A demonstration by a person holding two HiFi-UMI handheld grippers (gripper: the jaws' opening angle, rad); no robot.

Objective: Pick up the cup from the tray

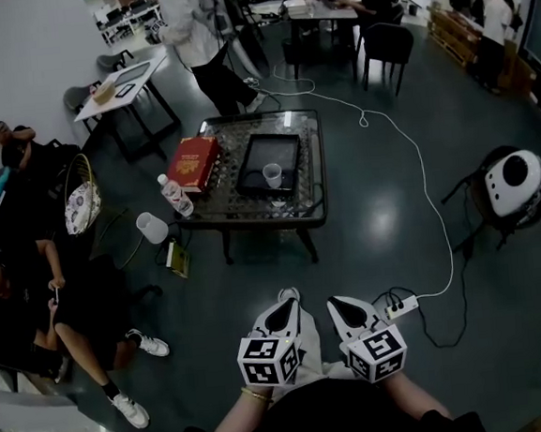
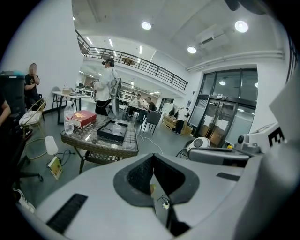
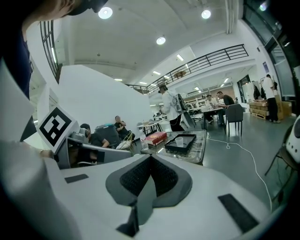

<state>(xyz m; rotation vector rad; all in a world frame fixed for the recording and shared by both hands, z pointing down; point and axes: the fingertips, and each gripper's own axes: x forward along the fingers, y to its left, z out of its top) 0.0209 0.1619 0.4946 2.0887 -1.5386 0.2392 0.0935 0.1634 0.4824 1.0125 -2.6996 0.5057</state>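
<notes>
Clear plastic, the cup (image 1: pixel 273 174) stood upright in the tray (image 1: pixel 256 160) on the desk (image 1: pixel 252 217), well ahead of us. Our left gripper (image 1: pixel 288 298) and right gripper (image 1: pixel 339 303) were both closed on nothing; the cup lay almost straight beyond the left gripper.
</notes>
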